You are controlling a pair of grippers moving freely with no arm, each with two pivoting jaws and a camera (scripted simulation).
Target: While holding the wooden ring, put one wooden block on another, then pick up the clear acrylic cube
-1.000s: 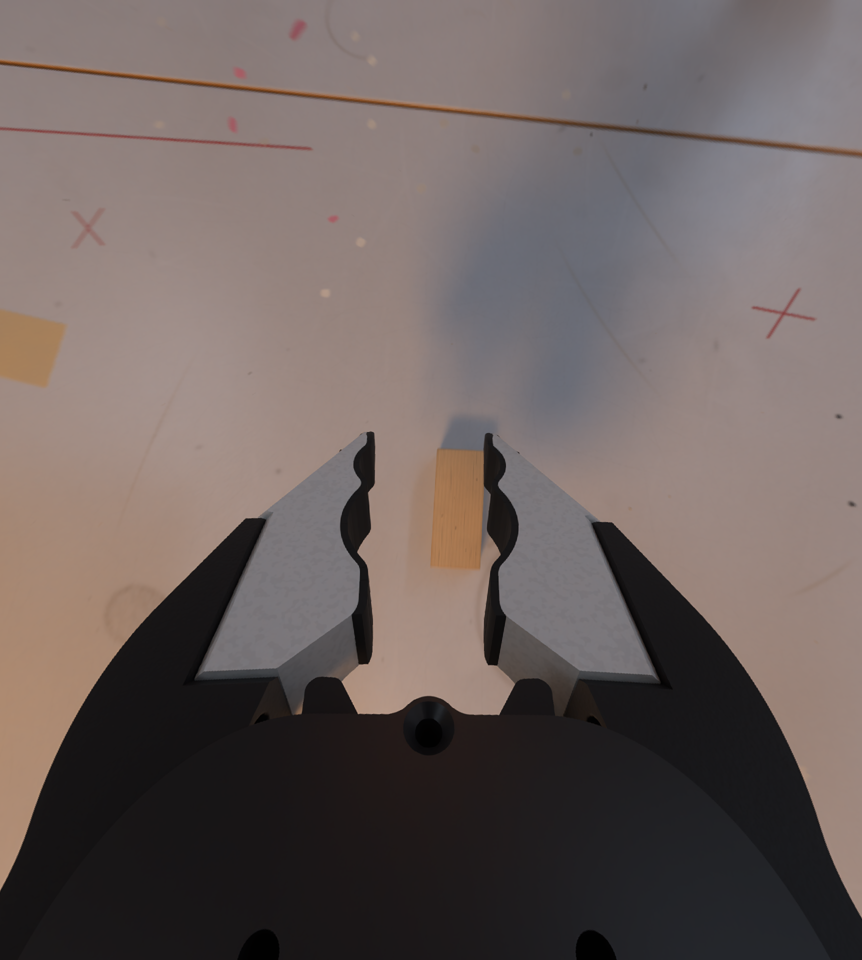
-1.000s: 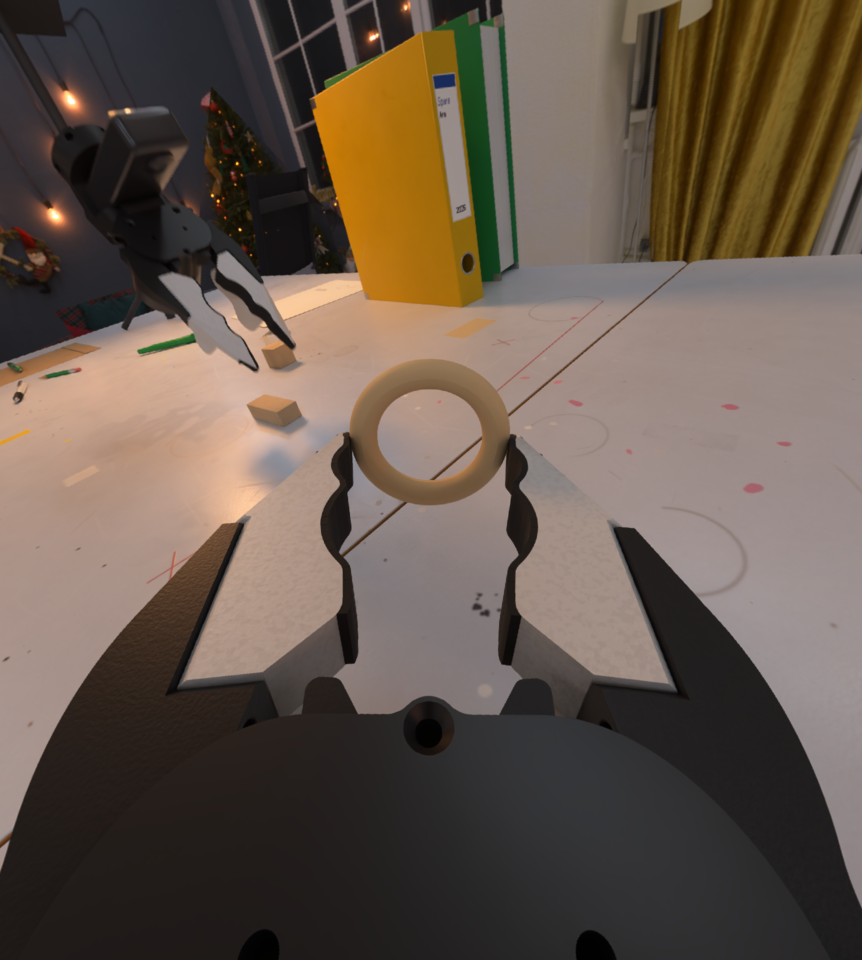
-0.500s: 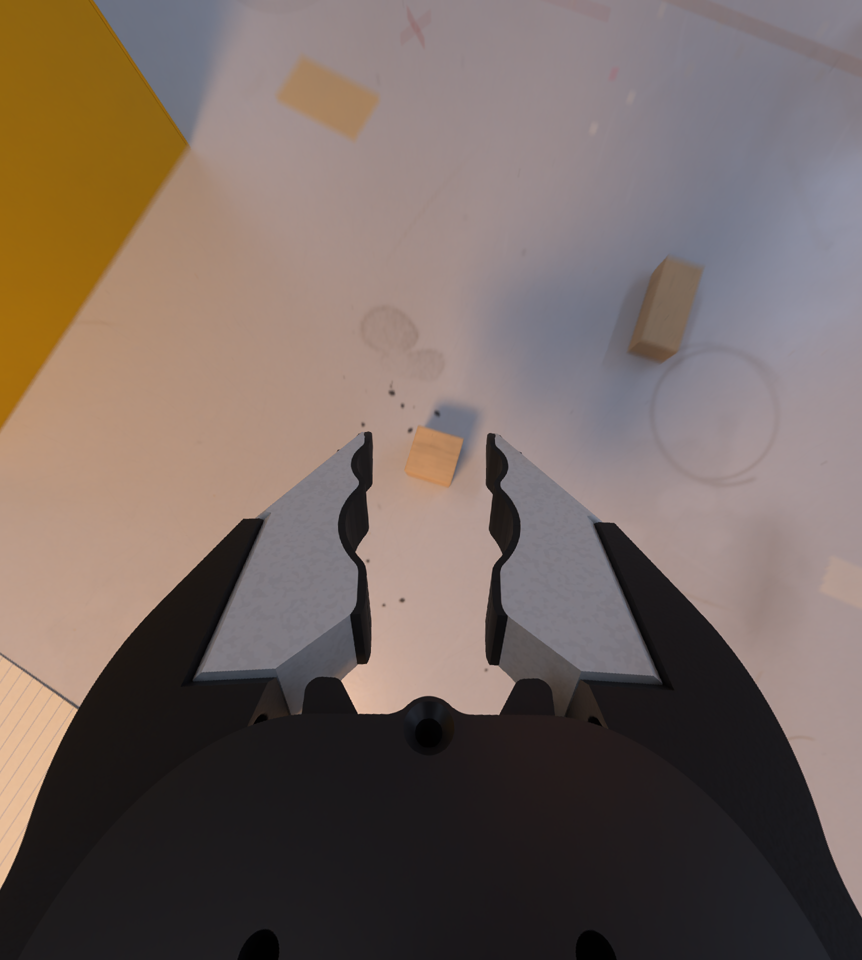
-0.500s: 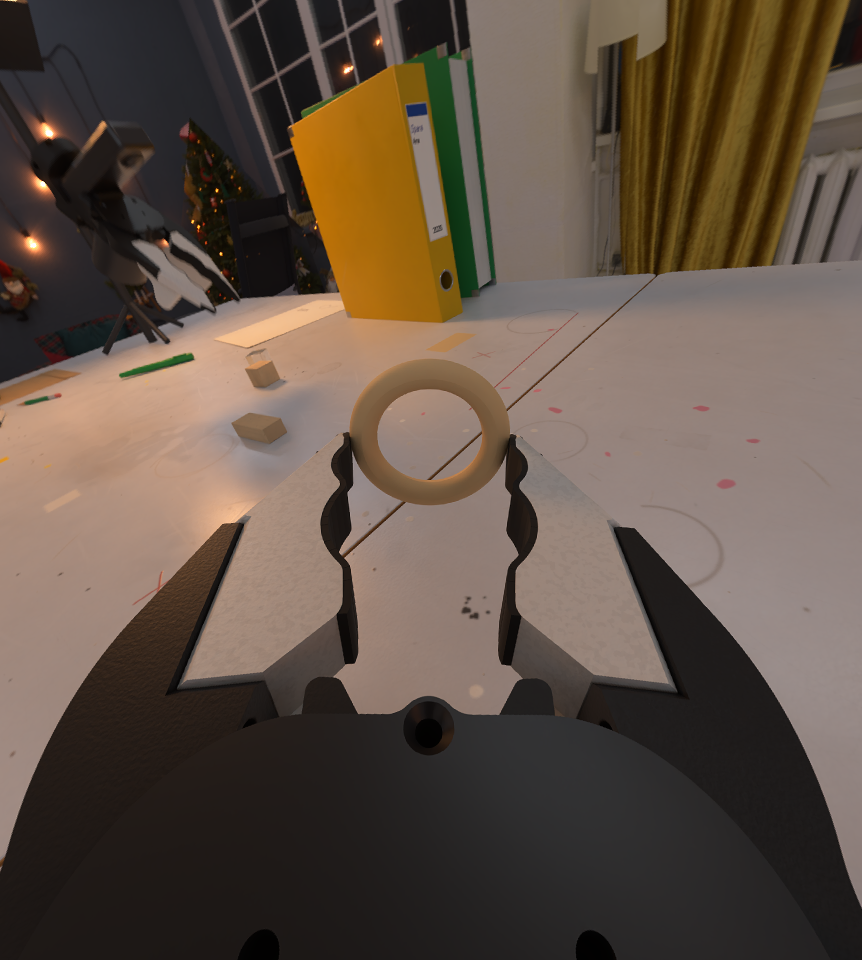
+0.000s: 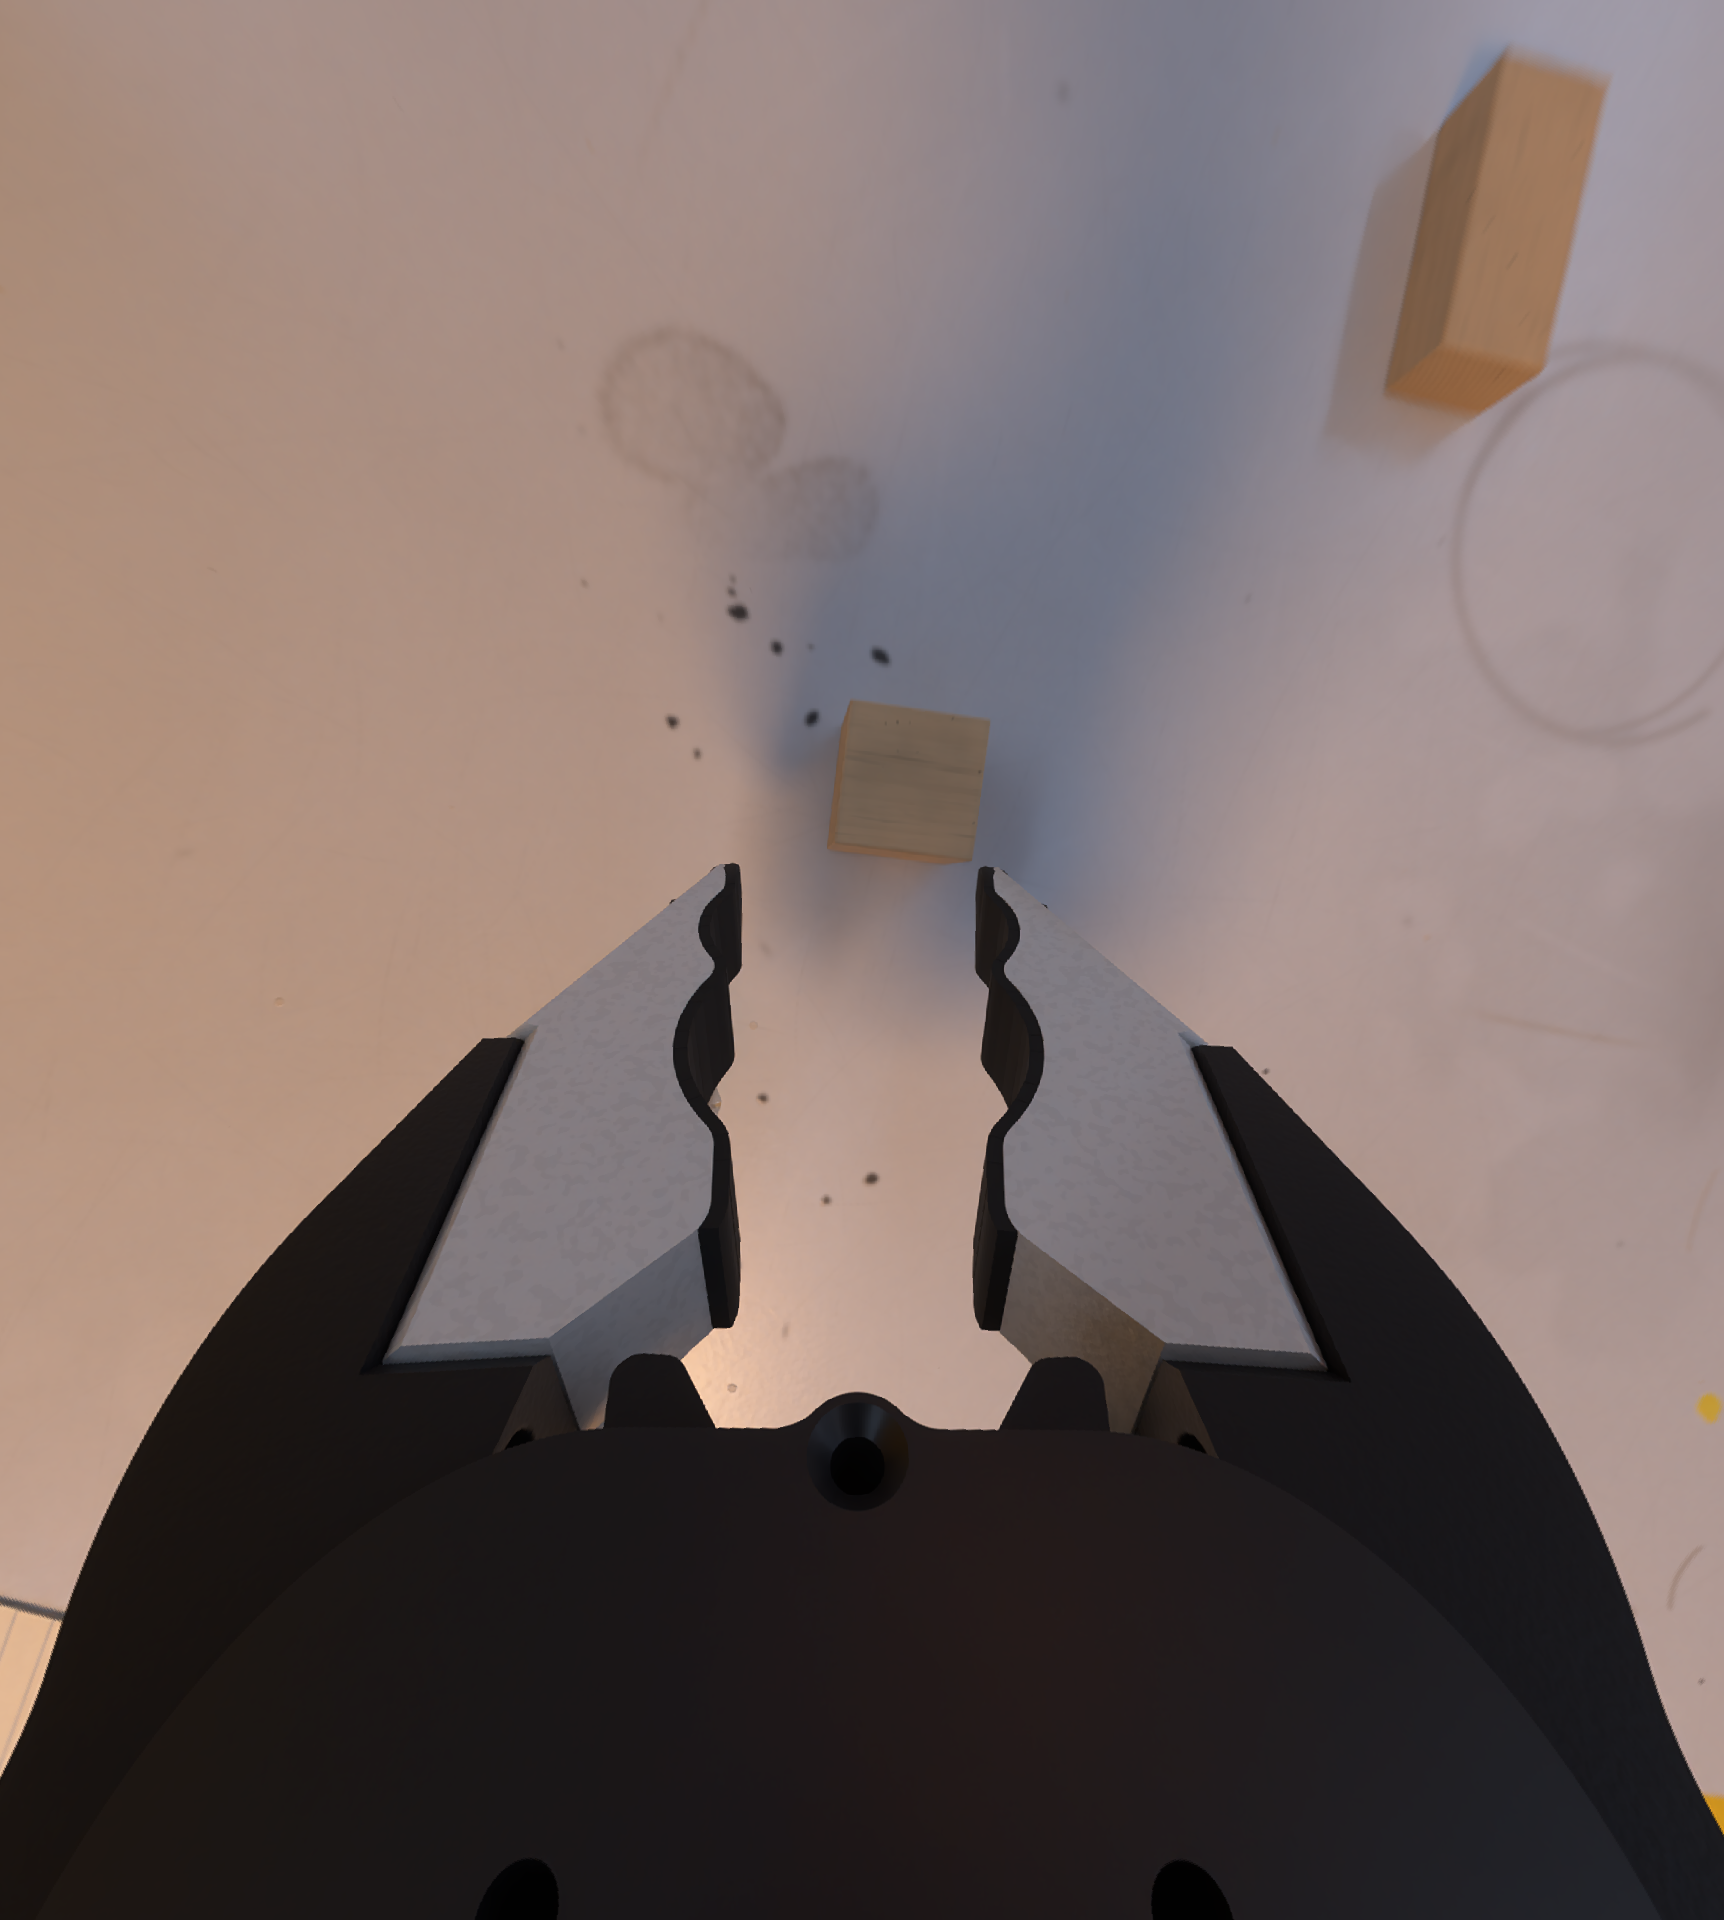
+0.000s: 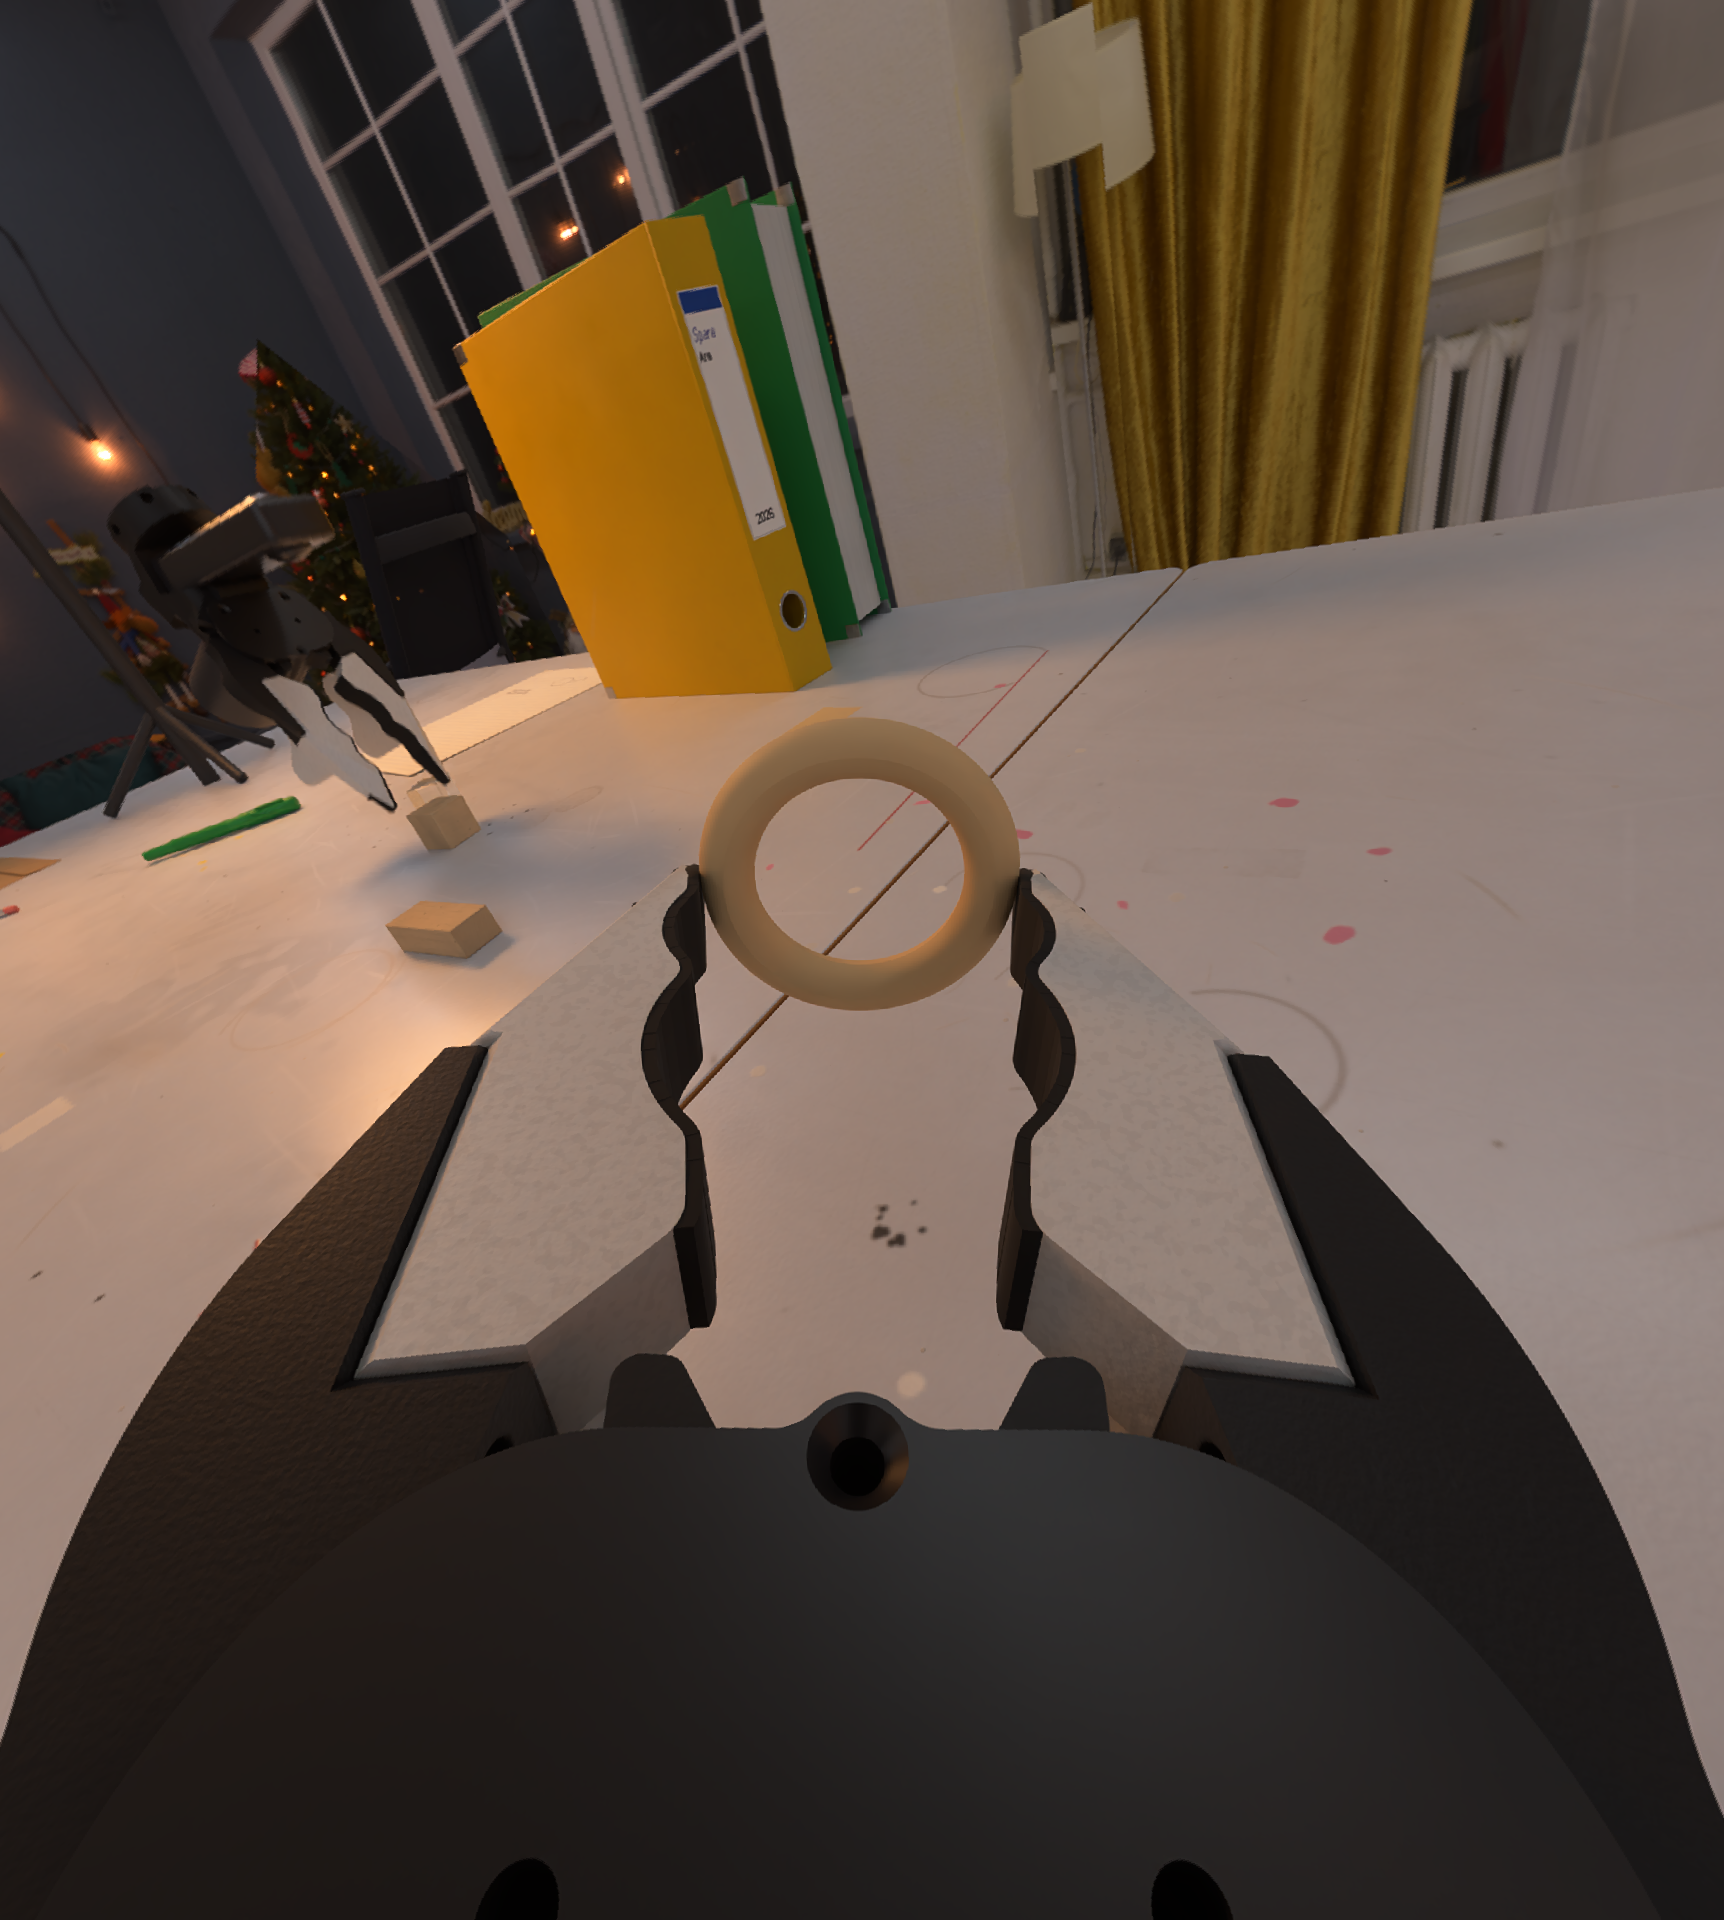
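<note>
Since half a second back, your left claw [image 5: 858,873] has dropped closer to the small wooden cube [image 5: 908,784]; the cube now sits just beyond the fingertips, larger in the left wrist view. Jaws parted and empty, gap a little wider than the cube.

Your right claw [image 6: 858,894] is clamped on the wooden ring [image 6: 858,862] at its outer rim, the ring upright and clear of the tabletop [image 6: 1460,831].

Progress: ring hold is in place. No stacking yet; both blocks lie apart on the tabletop. The oblong wooden block [image 5: 1486,239] lies flat, well off to the cube's far right. Acrylic cube pickup not started; you cannot make out that cube in either view.

Cube: pale wood, faint grain lines across the top, square-edged. Ring: smooth, cream-tan, rounded section.
</note>
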